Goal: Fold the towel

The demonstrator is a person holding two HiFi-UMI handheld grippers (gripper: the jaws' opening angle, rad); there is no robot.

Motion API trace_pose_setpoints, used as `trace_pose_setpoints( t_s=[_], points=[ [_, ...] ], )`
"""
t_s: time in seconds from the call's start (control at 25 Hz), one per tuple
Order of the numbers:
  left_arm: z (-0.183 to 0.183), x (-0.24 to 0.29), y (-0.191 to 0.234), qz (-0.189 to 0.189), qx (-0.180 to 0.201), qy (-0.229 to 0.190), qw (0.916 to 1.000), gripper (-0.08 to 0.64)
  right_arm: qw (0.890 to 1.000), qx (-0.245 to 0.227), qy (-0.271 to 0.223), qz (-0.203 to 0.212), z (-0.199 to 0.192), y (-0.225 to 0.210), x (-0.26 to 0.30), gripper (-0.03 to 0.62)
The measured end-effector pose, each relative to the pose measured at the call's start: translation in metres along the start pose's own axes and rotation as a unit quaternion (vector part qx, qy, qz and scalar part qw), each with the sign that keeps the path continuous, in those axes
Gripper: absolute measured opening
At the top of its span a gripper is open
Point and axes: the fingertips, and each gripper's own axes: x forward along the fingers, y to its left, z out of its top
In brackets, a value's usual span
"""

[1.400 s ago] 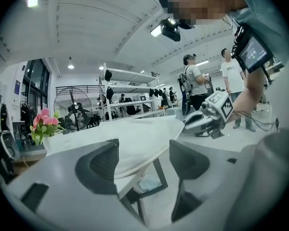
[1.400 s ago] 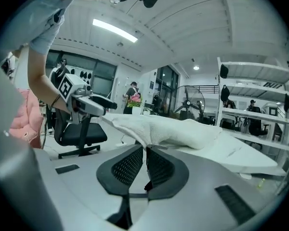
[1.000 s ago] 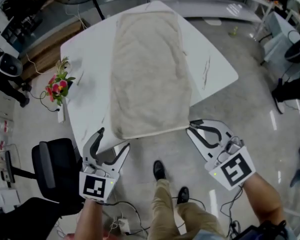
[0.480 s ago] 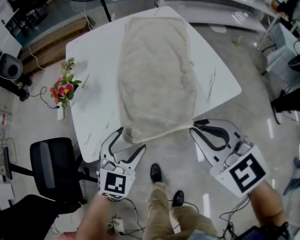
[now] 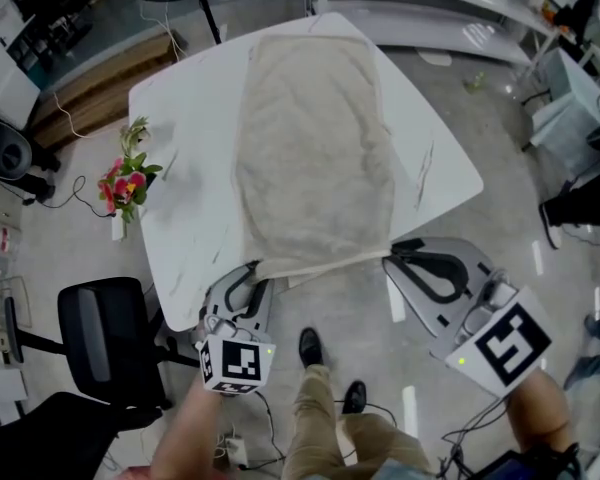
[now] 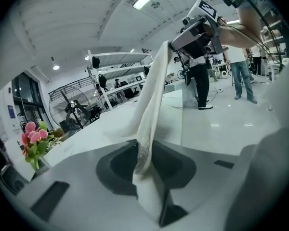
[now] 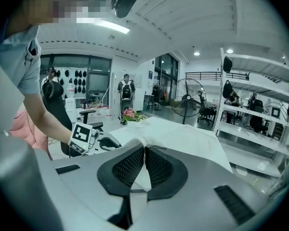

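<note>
A beige towel (image 5: 315, 158) lies lengthwise on the white table (image 5: 195, 128). Its near edge is lifted off the table's front and stretched between both grippers. My left gripper (image 5: 255, 280) has just been closing, and its jaws now pinch the towel's near left corner (image 6: 145, 143). The right gripper (image 5: 392, 253) is shut on the near right corner (image 7: 143, 146). In the left gripper view the towel (image 6: 151, 100) rises as a taut strip to the right gripper (image 6: 195, 32). The right gripper view shows the towel (image 7: 178, 138) spread on the table and the left gripper (image 7: 106, 142) beside it.
Pink flowers in a pot (image 5: 125, 178) stand at the table's left edge. A black office chair (image 5: 105, 333) is on the floor at the near left. The person's shoes (image 5: 310, 346) are just before the table. Shelving (image 7: 260, 105) and a floor fan (image 7: 190, 93) stand beyond.
The left gripper moved forward to the towel's near left corner and closed on it from wide open. The right gripper rose slightly with its corner, lifting the near edge.
</note>
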Motion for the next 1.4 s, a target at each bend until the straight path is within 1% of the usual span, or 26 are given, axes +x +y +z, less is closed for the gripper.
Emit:
trace_pose_setpoints(
  t_s=[0.04, 0.08, 0.28, 0.4, 0.48, 0.6, 0.84, 0.96, 1.12, 1.2, 1.28, 1.4],
  points=[
    [0.0, -0.001, 0.003, 0.002, -0.002, 0.0, 1.0, 0.076, 1.0, -0.005, 0.005, 0.0, -0.002, 0.0, 0.0, 0.028],
    [0.001, -0.003, 0.006, 0.002, 0.0, 0.0, 1.0, 0.067, 1.0, -0.013, 0.01, 0.001, -0.006, 0.0, -0.001, 0.028],
    [0.014, -0.027, 0.019, -0.009, 0.023, 0.001, 0.9997, 0.057, 0.997, -0.061, 0.053, -0.01, -0.034, 0.002, -0.009, 0.028],
    [0.023, -0.044, 0.023, -0.014, 0.025, 0.007, 0.9996, 0.057, 0.99, -0.105, 0.085, -0.028, -0.049, 0.004, -0.019, 0.027],
    [0.032, -0.054, 0.023, -0.019, 0.03, 0.007, 0.9994, 0.057, 0.986, -0.133, 0.096, -0.043, -0.055, 0.007, -0.025, 0.026],
    [0.046, -0.067, 0.021, -0.022, 0.028, 0.005, 0.9993, 0.057, 0.982, -0.15, 0.101, -0.059, -0.061, 0.011, -0.034, 0.026],
    [0.064, -0.095, 0.007, -0.037, 0.015, 0.014, 0.9991, 0.057, 0.982, -0.149, 0.091, -0.077, -0.059, 0.024, -0.059, 0.026],
    [0.07, -0.111, 0.001, -0.041, 0.008, 0.018, 0.9989, 0.057, 0.983, -0.138, 0.087, -0.081, -0.055, 0.032, -0.075, 0.026],
    [0.088, -0.134, -0.002, -0.044, -0.028, 0.014, 0.9986, 0.057, 0.985, -0.123, 0.089, -0.085, -0.044, 0.041, -0.097, 0.025],
    [0.096, -0.143, -0.004, -0.042, -0.042, 0.011, 0.9982, 0.057, 0.986, -0.12, 0.08, -0.089, -0.036, 0.042, -0.105, 0.025],
    [0.103, -0.15, -0.005, -0.038, -0.048, 0.008, 0.9981, 0.057, 0.986, -0.118, 0.069, -0.09, -0.029, 0.044, -0.112, 0.025],
    [0.114, -0.158, -0.004, -0.032, -0.053, 0.003, 0.9981, 0.057, 0.988, -0.11, 0.064, -0.093, -0.026, 0.047, -0.121, 0.025]
  ],
)
